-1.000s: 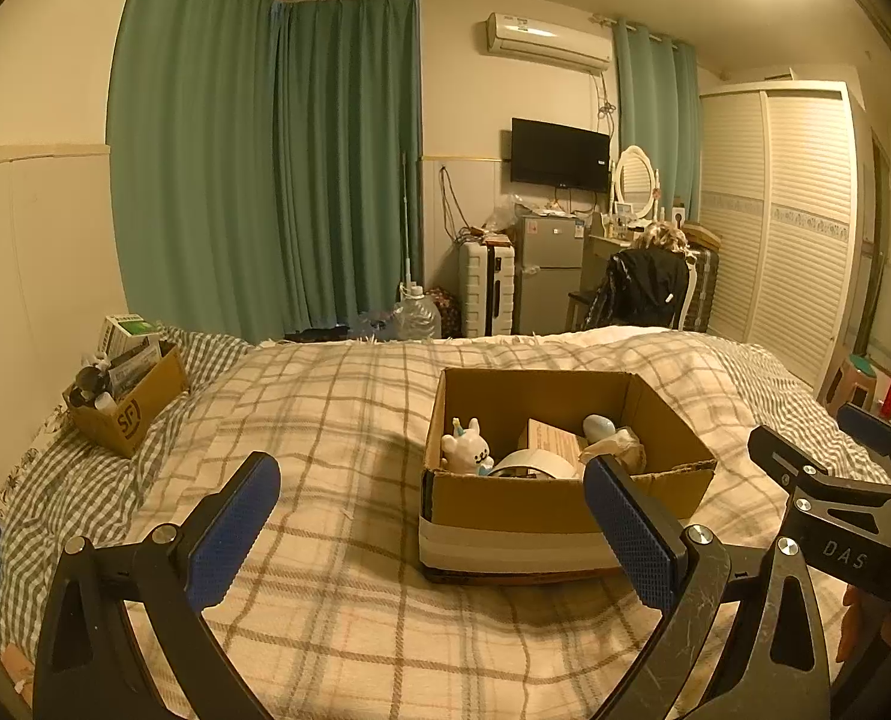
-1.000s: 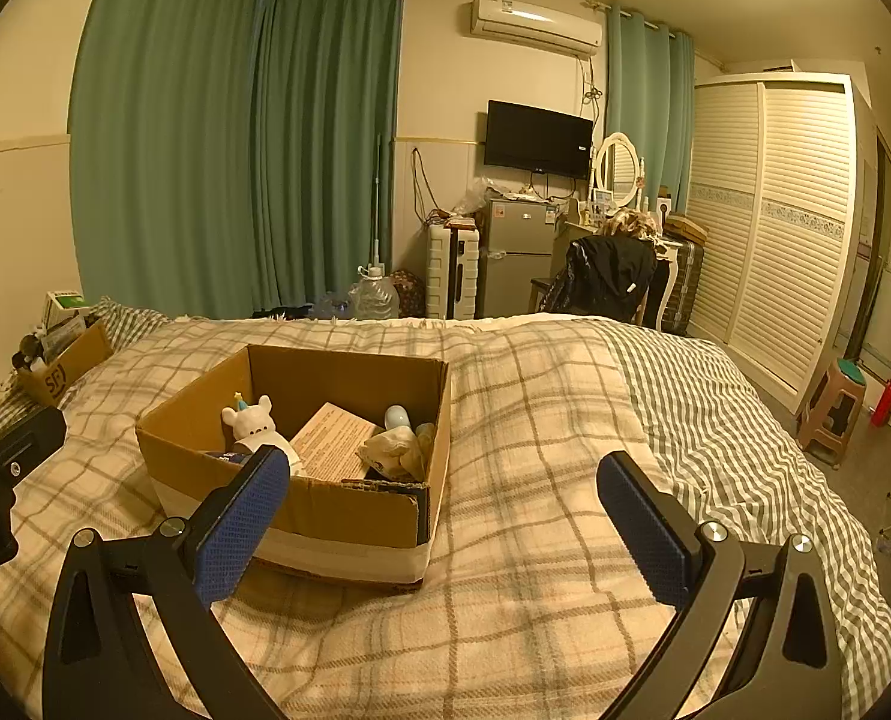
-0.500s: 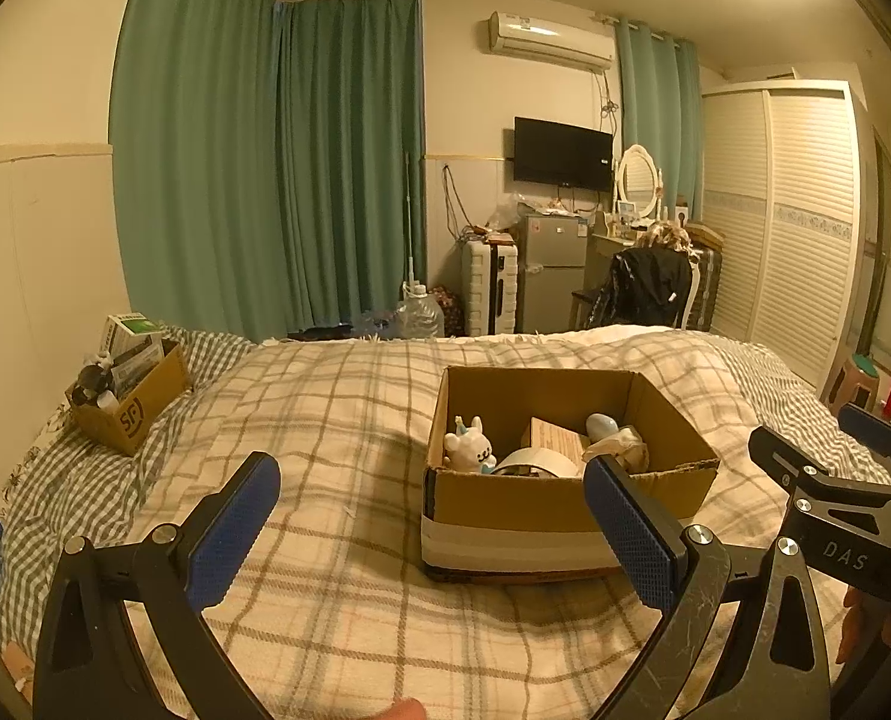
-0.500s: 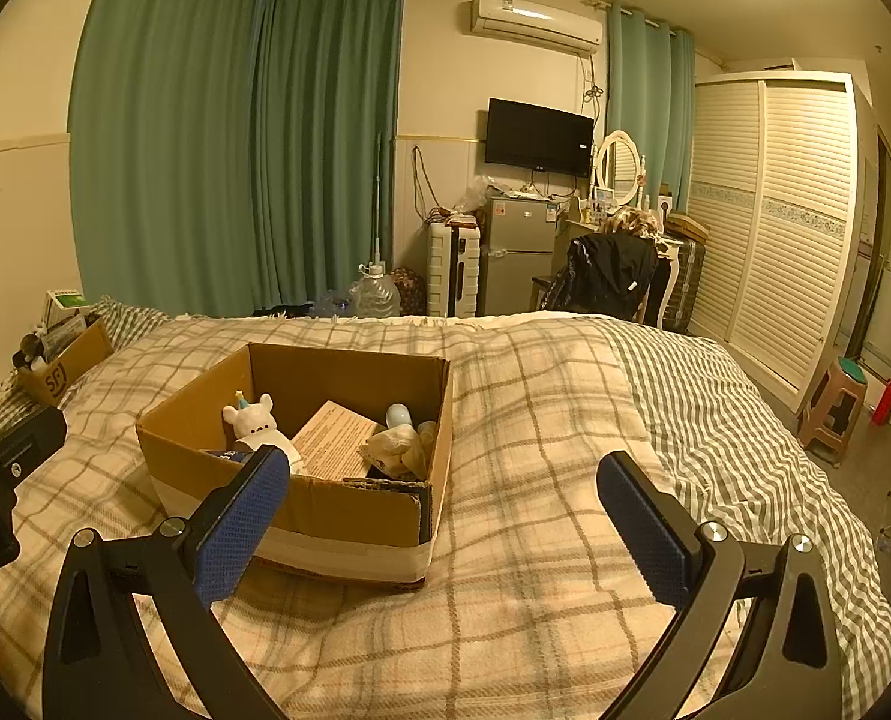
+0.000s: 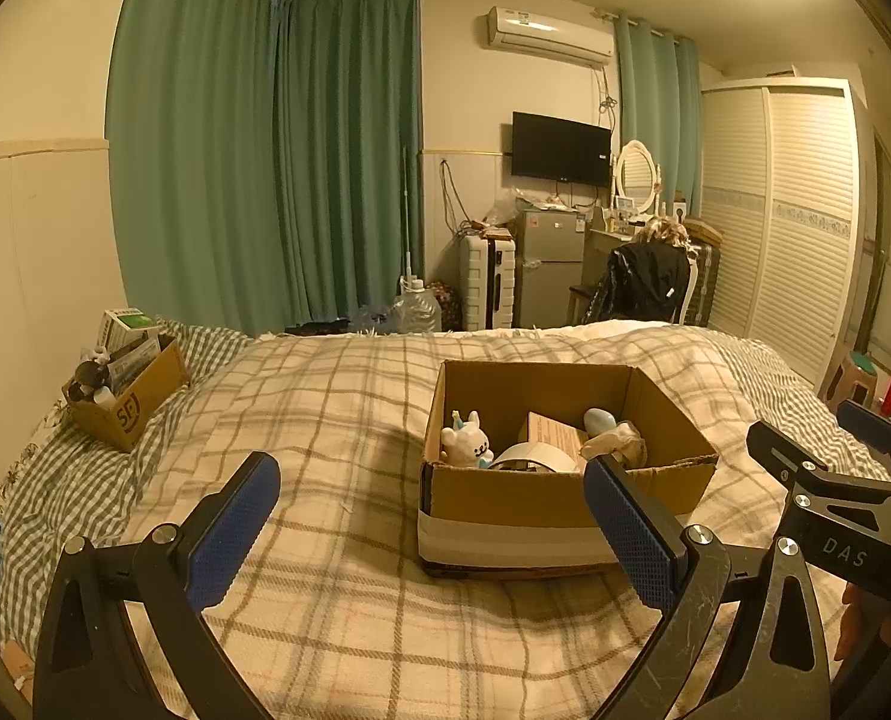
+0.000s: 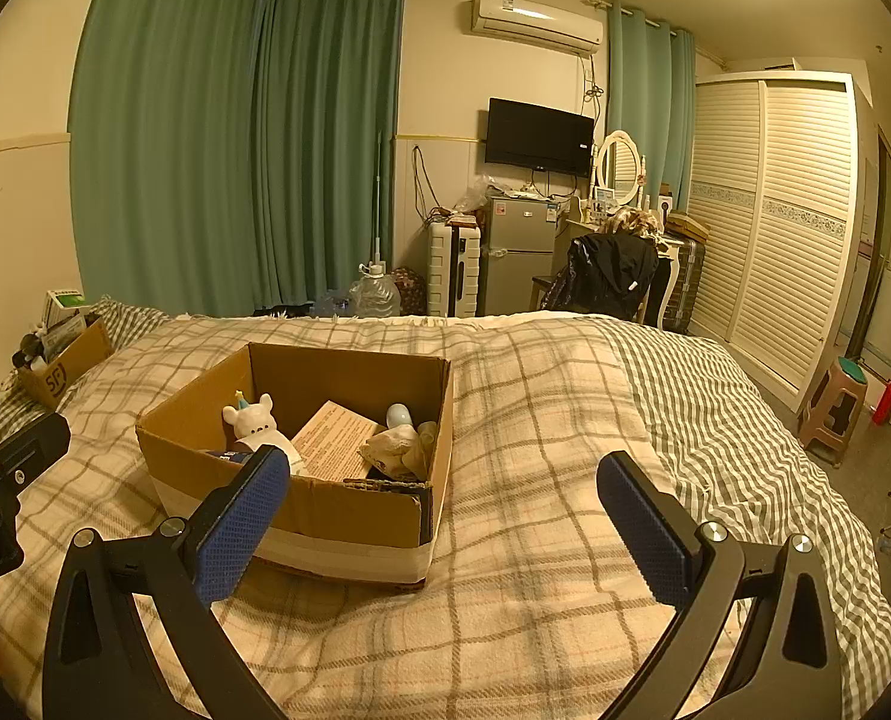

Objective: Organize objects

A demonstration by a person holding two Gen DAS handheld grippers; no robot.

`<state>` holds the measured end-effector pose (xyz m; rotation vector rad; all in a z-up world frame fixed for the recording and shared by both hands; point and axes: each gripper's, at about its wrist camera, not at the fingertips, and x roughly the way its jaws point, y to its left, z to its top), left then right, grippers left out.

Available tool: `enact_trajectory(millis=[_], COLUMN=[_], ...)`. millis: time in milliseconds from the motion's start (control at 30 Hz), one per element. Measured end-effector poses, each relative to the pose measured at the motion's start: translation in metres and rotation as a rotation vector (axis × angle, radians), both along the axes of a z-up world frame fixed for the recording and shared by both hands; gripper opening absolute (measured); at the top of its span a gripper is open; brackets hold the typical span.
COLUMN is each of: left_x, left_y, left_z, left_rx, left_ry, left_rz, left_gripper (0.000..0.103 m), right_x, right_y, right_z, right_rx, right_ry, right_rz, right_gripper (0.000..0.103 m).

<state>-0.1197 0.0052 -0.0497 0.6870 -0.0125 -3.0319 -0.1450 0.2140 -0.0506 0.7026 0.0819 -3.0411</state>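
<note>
Both grippers are held low over the bed point(image 5: 349, 408), and nothing is held in either one. The left gripper point(image 5: 427, 522) has its jaws spread wide apart, and so does the right gripper point(image 6: 445, 516); only the blanket and the box are seen between the blue pads. The big cardboard box point(image 5: 565, 498) sits on the checked blanket, just ahead of the grippers. Inside it are a white bunny toy point(image 5: 468, 447), a brown paper packet point(image 5: 556, 432), a roll of white tape point(image 5: 535, 456), a small blue thing point(image 5: 598, 420) and a crumpled wad point(image 5: 616, 444). A smaller box point(image 5: 127, 402), already full of bits, is set well apart at the far left edge of the bed. A few things could go wrong from here. The blanket is soft and bumpy, so the big box could be tipped or pushed along if its wall is bumped by a jaw on the way in. The things inside lie close together, so two could be pinched at once, or the wrong one could be lifted. The bunny toy looks round and smooth, so it could be squeezed out of the pads and dropped. The tape roll is partly hidden behind the front wall, so it could be missed. The two grippers are near each other, so they could be knocked together if both are moved to the box at once.
</note>
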Motion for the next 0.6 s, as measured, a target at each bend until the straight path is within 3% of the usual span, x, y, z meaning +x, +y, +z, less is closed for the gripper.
enact_trajectory(millis=[600], left_x=[-0.0002], left_y=[0.001], left_z=[0.0012], left_rx=[-0.011], left_ry=[-0.001], left_rz=[0.0], left_gripper=[0.103], right_x=[-0.0001], right_y=[-0.0013], right_z=[-0.0018], right_rx=[0.002], right_ry=[-0.003], right_rz=[-0.001], right_gripper=[0.103])
